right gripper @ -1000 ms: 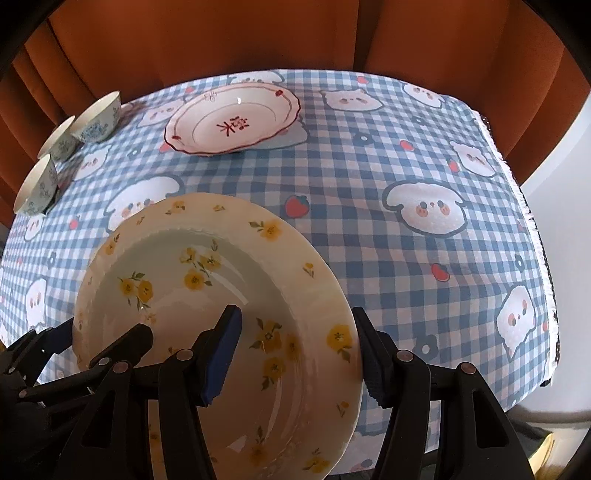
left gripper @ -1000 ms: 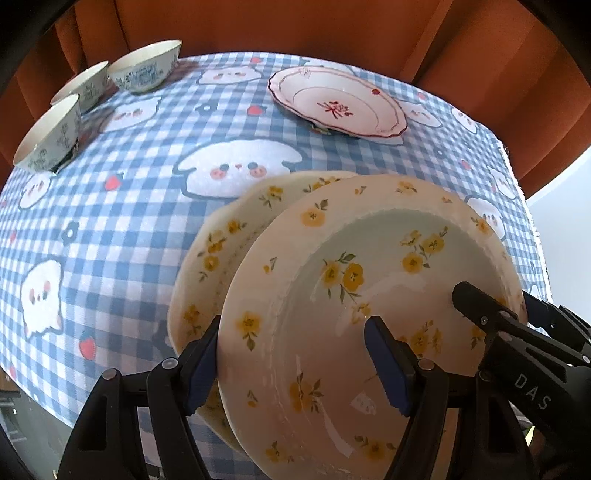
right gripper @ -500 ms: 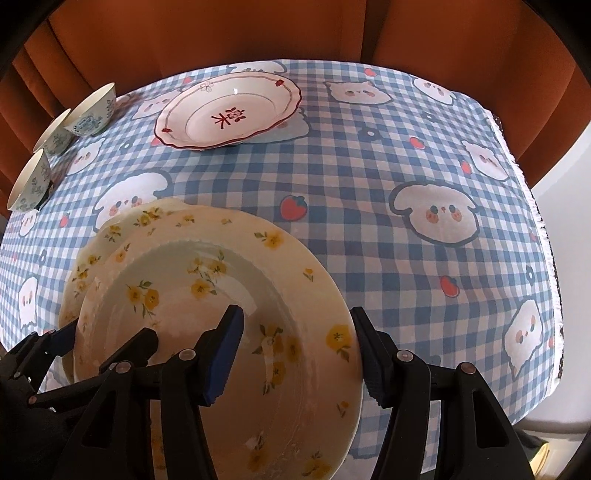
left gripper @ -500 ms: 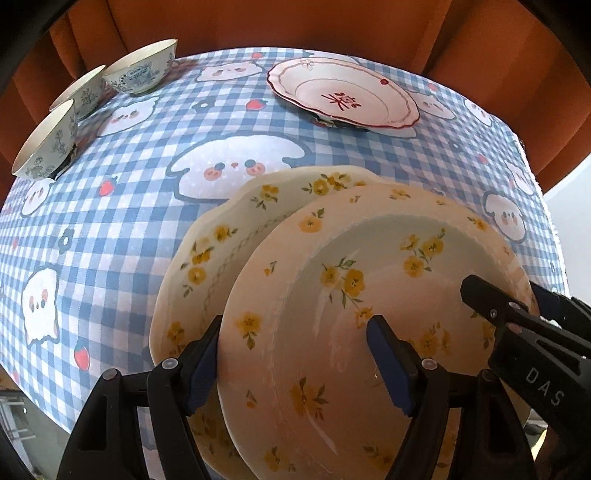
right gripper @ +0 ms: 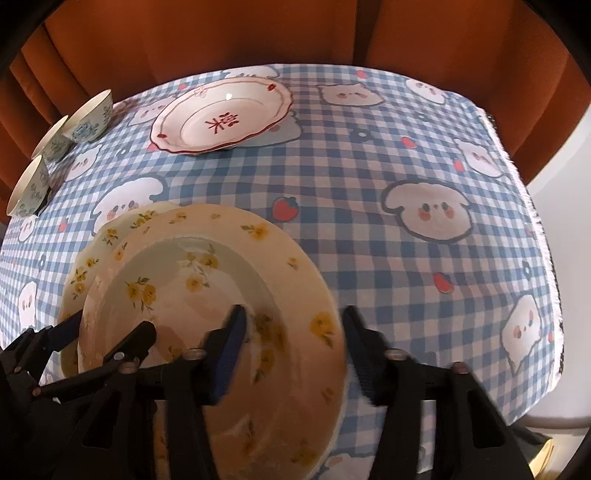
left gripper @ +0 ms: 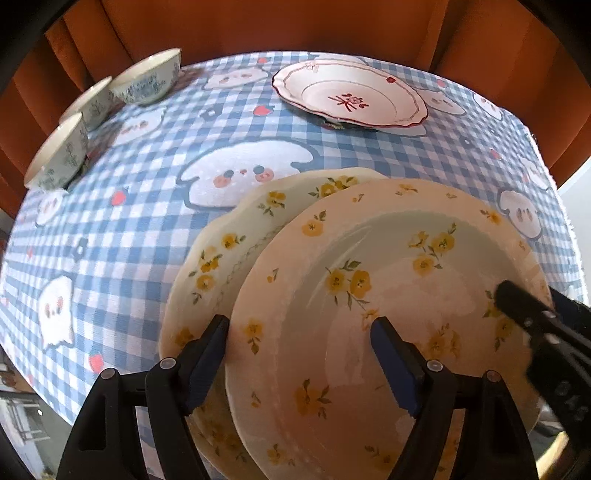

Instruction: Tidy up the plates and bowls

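A blue-and-white checked tablecloth (left gripper: 155, 236) printed with cartoon dogs and strawberries covers the table, with rust-orange curtains (right gripper: 229, 33) behind it.

Nearest the cameras, a cream plate with yellow flowers, the upper yellow-flower plate (left gripper: 388, 295), lies partly over a second one of the same pattern, the lower yellow-flower plate (left gripper: 236, 243), whose rim shows to the left and far side.

The left gripper (left gripper: 299, 362) straddles the left rim of the upper plate: one blue pad sits outside the rim, over the lower plate, the other over the plate's well. Its jaws are opening, and a gap shows between the pads and the china.

The right gripper (right gripper: 291, 354) straddles the same plate's right rim, one pad over the well and the other outside the edge above the cloth. Its jaws are closing with the rim between them; the fingers are blurred, and the pads stand apart from the rim.

Across the table, well apart from both grippers, a white red-rimmed plate (left gripper: 351, 96) with a red character at its centre rests on the cloth.

Along the far left edge three small bowls (left gripper: 110, 107) with blue-green patterns stand in a row, just beside one another.
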{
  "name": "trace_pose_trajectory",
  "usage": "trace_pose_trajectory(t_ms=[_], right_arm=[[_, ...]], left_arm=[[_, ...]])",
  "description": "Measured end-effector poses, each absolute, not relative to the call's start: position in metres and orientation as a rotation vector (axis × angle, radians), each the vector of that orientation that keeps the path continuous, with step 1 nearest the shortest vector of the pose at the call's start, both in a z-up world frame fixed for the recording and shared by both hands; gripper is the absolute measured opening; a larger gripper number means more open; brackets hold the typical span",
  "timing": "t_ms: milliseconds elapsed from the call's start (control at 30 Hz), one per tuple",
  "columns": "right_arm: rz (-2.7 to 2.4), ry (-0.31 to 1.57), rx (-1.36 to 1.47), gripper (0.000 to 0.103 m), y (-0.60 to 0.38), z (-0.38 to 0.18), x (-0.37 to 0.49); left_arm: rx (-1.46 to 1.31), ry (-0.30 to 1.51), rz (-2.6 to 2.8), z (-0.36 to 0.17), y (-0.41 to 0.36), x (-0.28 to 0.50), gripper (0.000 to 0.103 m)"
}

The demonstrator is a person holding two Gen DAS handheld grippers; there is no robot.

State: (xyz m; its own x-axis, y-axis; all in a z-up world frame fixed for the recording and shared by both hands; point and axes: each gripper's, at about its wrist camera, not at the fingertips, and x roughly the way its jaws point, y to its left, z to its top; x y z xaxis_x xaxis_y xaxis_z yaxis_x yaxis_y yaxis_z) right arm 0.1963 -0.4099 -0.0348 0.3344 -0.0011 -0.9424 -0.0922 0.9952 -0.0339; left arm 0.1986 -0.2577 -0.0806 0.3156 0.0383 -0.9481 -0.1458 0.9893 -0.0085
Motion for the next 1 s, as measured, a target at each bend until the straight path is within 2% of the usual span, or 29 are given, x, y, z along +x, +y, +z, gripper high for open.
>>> trace_pose_trajectory(t_ms=[133,567,1000], right_arm=[[0.061,1.221,-0.074,0.040,-0.413,-0.032,0.194],[0.145,1.279,-0.096,0.041,-0.393,-0.050,0.196],[0.115,1.283,-0.077,0.048,-0.389,-0.048,0.195]], left_arm=[[-0.062,1.244,0.147,-0.079,-0.258,0.197,0.081],[-0.101,1.224,0.206,-0.062,-0.238,0.182,0.080],[-0.088,1.242,0.147,-0.056,-0.232,0.181,0.082]])
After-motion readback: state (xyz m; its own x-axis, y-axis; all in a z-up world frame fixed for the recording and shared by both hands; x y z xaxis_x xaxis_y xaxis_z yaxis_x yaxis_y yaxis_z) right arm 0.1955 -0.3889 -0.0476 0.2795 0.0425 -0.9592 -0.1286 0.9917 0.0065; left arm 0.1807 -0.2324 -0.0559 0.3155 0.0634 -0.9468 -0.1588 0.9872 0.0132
